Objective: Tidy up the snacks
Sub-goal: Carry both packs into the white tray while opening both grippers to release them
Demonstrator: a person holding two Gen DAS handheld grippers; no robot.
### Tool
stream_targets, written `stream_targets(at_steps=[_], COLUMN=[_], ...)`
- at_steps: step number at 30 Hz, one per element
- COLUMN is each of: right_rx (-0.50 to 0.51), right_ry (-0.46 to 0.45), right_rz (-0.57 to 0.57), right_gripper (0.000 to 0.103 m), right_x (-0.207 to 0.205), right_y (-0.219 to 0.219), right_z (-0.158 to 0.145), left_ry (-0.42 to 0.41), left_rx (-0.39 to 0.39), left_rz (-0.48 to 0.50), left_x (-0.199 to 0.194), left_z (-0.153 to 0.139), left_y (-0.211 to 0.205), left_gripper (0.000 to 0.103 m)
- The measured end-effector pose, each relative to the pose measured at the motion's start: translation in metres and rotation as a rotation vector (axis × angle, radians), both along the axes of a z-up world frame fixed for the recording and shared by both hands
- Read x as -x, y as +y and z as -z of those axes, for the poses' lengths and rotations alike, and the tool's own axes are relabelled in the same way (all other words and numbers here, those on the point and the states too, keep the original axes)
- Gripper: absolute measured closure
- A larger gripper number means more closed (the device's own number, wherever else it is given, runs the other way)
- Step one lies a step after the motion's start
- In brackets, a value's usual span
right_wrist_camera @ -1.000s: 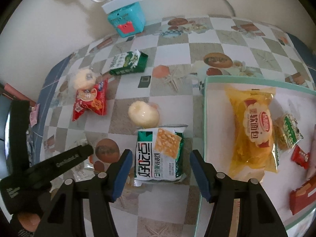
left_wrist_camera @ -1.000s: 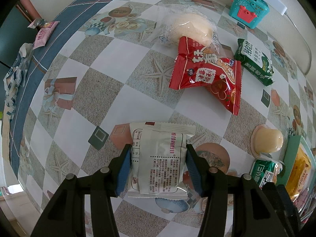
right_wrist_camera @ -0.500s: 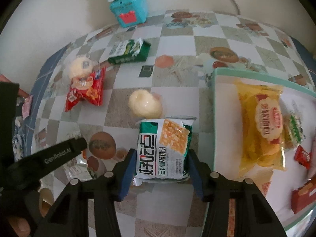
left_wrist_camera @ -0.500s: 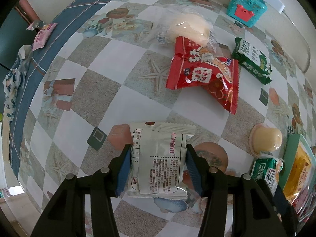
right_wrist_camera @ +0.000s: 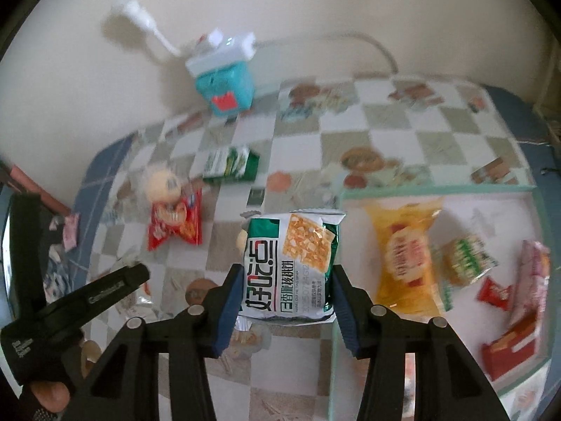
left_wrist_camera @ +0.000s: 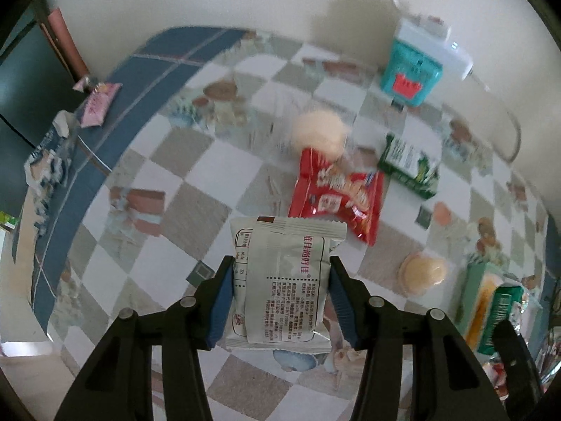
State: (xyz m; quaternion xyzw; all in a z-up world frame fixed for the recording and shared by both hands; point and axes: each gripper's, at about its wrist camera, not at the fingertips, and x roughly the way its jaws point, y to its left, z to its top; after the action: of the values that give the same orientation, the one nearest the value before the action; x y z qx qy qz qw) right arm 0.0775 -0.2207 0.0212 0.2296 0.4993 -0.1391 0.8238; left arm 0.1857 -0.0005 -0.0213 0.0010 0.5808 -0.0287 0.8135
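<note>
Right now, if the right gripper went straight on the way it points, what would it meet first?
The right gripper is shut on the green cracker packet. Beyond that packet the line seems to reach the checkered tablecloth beside the tray's left rim, though depth is unclear.

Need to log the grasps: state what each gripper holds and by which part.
Left gripper holds the white snack packet, pads pressed on its two side edges. Right gripper holds the green and white cracker packet, also by its side edges, low down.

Soft daylight, motion blur across background, fisheye bending, dark corners.
</note>
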Motion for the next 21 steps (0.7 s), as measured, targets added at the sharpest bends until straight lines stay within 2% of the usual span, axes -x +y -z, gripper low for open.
stream_targets(at_steps=[5,12,16,21], right_rx=[0.043,0.084,0.106,0.114], right_ry=[-0.013,-0.009,-0.016,-0.032], right_rz=[0.088,0.248,0.333,0.418], right_gripper=[0.051,0.051,0.051,0.051], right_x=[0.019,0.061,0.088,0.119], right_y=[-0.029,-0.086,-0.116,-0.145], right_z=[-0.019,-0.037,-0.049,-0.060], left_ry=[-0.054,-0.101,-0.113,-0.124], left_rx=[0.003,0.024,0.047,0.078], left_rz=[0.013,0.081,0.150,0.282], left_x=[0.009,0.030,0.046,0.072], left_z=[-0.030,-0.056,-0.068,-0.080], left_y=[-0.009,-0.039,-0.066,-0.113], left_gripper=[0.049,0.049,0.049,0.049])
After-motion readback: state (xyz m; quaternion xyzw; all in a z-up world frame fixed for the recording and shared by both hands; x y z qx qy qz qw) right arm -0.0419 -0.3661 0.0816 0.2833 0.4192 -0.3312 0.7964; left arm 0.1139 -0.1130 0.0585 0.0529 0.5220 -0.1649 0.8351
